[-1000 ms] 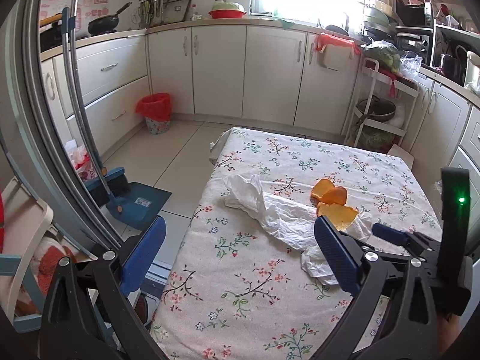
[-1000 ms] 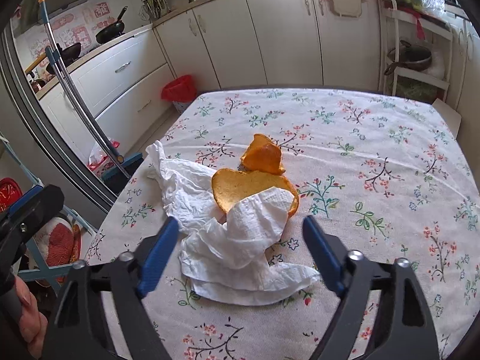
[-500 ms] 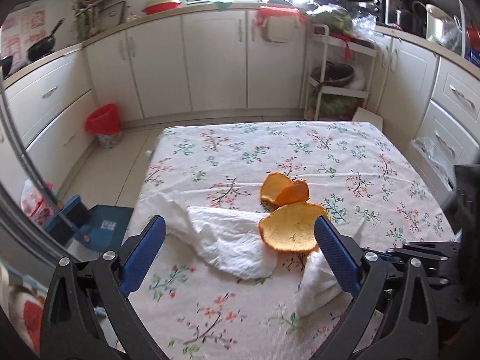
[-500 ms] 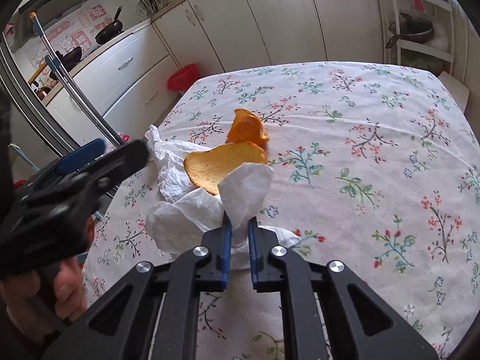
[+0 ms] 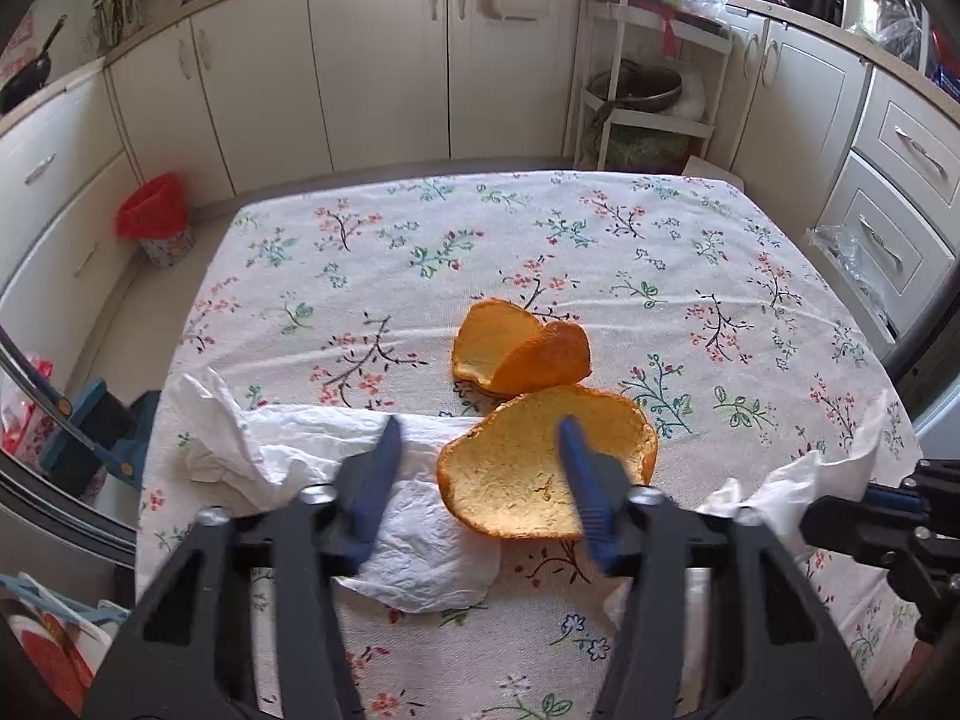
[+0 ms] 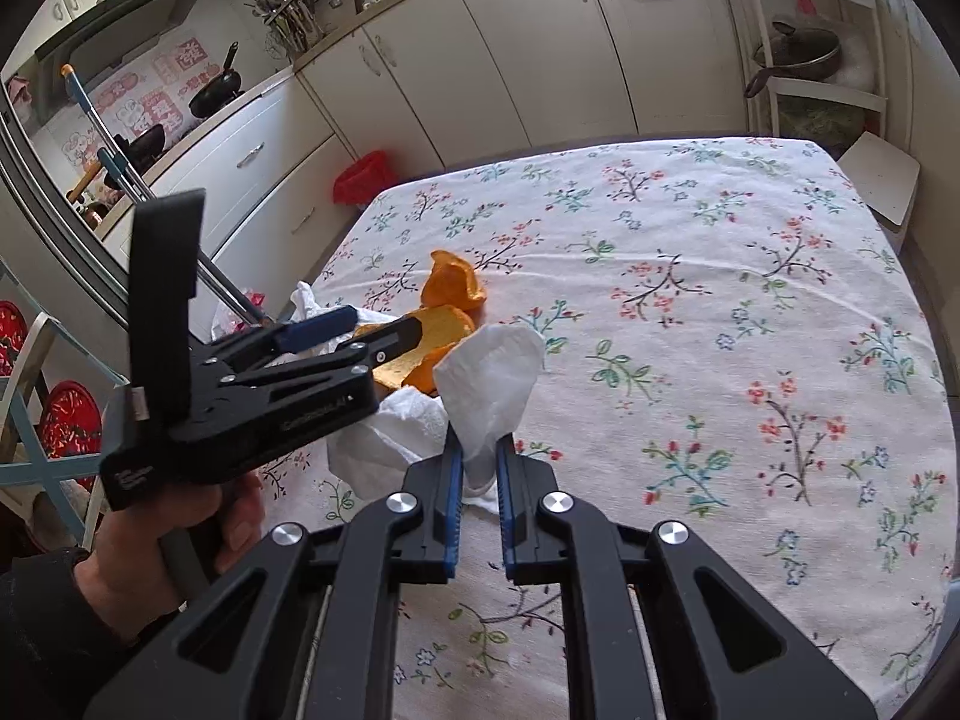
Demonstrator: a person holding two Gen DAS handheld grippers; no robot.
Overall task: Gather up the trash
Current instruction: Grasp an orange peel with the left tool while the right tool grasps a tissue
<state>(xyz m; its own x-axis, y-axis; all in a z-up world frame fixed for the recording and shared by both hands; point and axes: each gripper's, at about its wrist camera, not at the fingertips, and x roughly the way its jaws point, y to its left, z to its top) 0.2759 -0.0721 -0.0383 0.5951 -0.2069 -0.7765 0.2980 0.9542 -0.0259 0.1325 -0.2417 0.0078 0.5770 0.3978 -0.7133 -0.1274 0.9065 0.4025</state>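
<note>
Large orange peel half hidden behind left tongs — contact unclear.

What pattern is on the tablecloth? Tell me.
White tablecloth printed with small red, blue and green flower sprigs; clearest in the left wrist view.

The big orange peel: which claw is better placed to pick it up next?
Left. The left claw already straddles the peel and has just been closing on it; the right claw is shut on a tissue.
</note>
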